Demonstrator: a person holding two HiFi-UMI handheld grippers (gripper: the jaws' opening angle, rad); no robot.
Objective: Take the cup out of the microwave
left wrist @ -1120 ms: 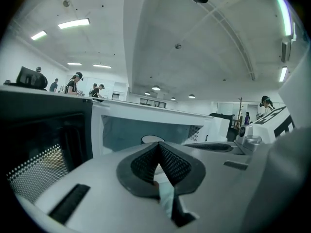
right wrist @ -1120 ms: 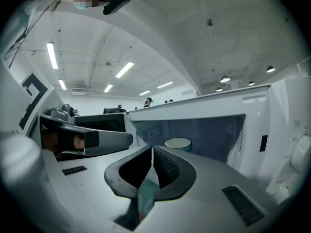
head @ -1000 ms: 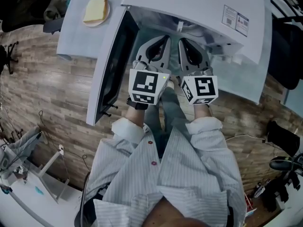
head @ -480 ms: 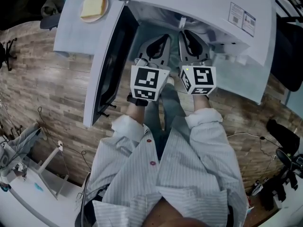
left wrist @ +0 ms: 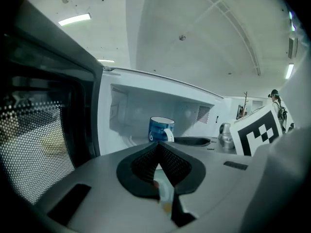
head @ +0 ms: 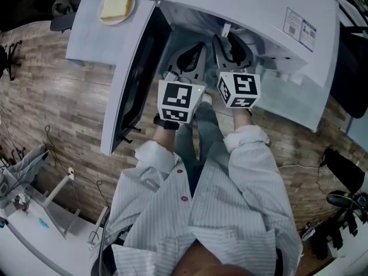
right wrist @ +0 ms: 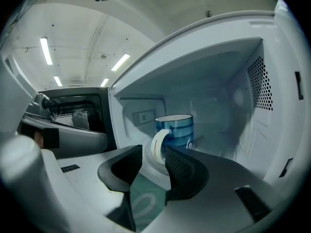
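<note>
The blue mug [right wrist: 176, 130] is seen standing upright on the floor of the microwave [head: 241, 7], inside the cavity and towards its back wall, with the door [head: 135, 73] swung wide to the left. In the head view the mug itself is hidden under the microwave's top.

The right gripper [right wrist: 154, 153] is held at the mouth of the cavity, and its jaws are opening. The mug's white handle [right wrist: 156, 147] is turned towards this gripper. The loop stands upright, edge-on to the gap, and shows in line between the two jaw tips. No pad is pressed on it, and how far the handle reaches into the gap cannot be judged.

The left gripper [left wrist: 158, 145] is clenched, tip against tip, with nothing gripped. From it the mug lies ahead and deeper in the cavity, well apart, with the handle on the side facing the right gripper.

The right gripper is therefore judged the nearer and better placed. The mug lies straight ahead along its jaws, and the coming move is taken to turn on the upright handle being kept centred in the gap before the jaws are closed across it
</note>
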